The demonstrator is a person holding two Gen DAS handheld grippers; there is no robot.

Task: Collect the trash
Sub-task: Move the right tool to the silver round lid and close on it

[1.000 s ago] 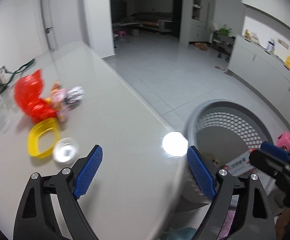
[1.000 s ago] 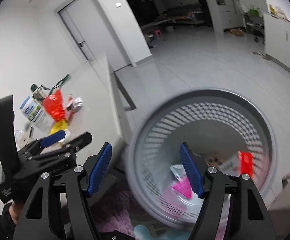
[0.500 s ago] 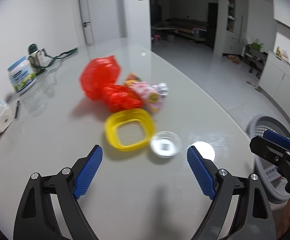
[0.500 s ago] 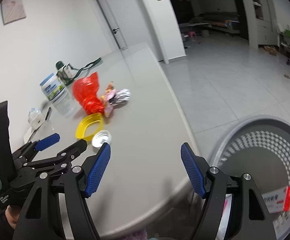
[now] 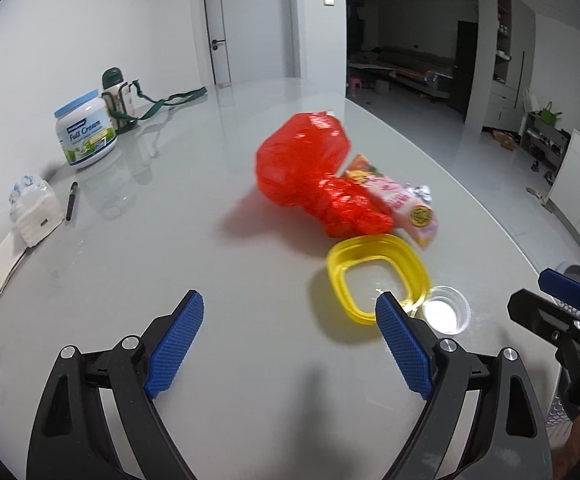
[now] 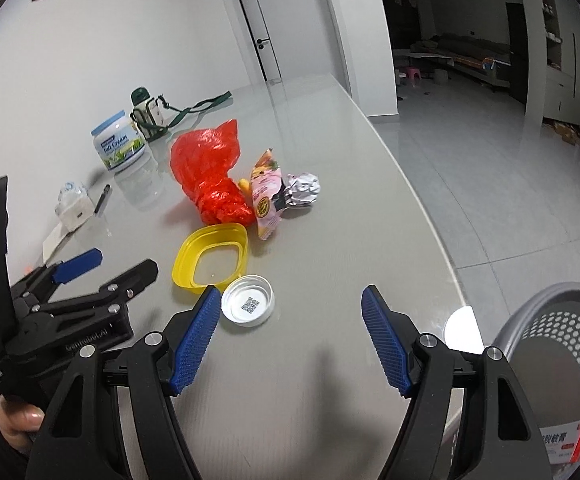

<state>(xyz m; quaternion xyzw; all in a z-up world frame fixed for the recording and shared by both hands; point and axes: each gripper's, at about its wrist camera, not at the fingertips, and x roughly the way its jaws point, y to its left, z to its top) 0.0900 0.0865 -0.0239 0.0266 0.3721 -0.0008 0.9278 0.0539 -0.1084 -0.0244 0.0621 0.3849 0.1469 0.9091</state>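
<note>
Both views swung from basket (image 6: 561,344) to table trash, red bag (image 5: 309,172) now central, left gripper (image 5: 286,344) and right gripper (image 6: 290,340) wide, empty

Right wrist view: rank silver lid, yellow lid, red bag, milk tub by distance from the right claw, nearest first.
From the right claw:
1. Silver lid, just ahead of the left fingertip.
2. Yellow lid, behind it, slightly left.
3. Red bag, mid-table.
4. Milk tub, far left by the wall.

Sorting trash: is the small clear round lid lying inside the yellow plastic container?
No, the small clear round lid lies on the table beside the yellow plastic container.
</note>
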